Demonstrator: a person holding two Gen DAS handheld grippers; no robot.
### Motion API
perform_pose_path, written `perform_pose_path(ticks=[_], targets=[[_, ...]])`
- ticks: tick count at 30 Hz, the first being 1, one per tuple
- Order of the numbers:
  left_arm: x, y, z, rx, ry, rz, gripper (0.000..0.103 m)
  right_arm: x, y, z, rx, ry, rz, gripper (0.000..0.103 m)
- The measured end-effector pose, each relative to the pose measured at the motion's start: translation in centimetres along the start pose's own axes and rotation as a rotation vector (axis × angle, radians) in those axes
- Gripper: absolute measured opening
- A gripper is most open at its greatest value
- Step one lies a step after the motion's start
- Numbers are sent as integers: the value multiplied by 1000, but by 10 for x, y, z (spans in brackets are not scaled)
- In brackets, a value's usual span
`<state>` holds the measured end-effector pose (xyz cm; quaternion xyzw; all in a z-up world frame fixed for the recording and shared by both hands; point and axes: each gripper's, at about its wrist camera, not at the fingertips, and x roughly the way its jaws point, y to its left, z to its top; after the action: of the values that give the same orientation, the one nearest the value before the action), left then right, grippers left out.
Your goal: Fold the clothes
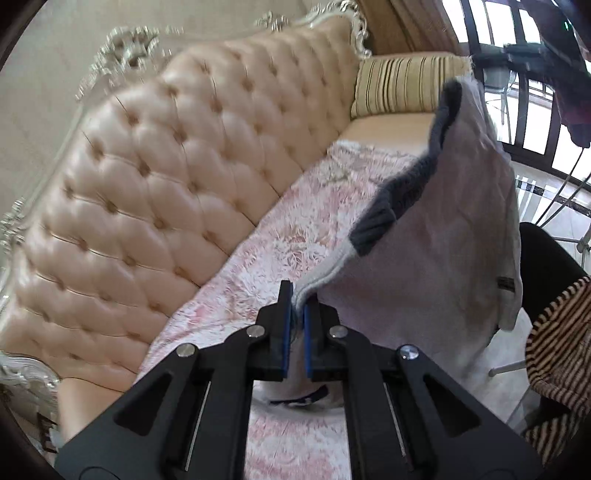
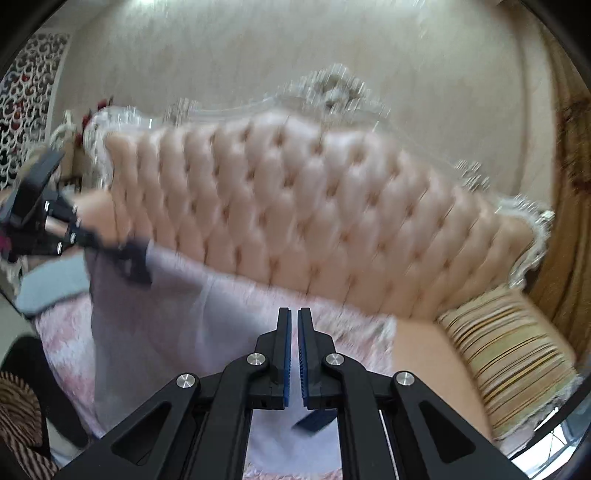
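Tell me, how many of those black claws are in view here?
2. The left claw is at the bottom of its own view, clamped on the pale sweater's edge. The right claw is at the bottom of its view, shut.

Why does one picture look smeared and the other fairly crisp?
Right wrist view: motion blur streaks the tufted cream sofa back, while the right gripper stays sharp. Left wrist view: mostly crisp, with window glare; both views bulge from the fisheye lens.
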<state>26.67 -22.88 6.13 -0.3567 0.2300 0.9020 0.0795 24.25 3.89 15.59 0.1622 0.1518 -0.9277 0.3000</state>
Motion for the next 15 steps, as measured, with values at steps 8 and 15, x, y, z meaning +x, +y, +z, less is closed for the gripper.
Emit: perform_pose_path(ticks=[8, 15], targets=[[23, -10, 20, -17, 49, -6, 7, 3, -8, -10, 19, 121, 77, 4], [118, 10, 54, -15, 175, -2, 7, 78, 36, -89, 0, 334, 230, 21]])
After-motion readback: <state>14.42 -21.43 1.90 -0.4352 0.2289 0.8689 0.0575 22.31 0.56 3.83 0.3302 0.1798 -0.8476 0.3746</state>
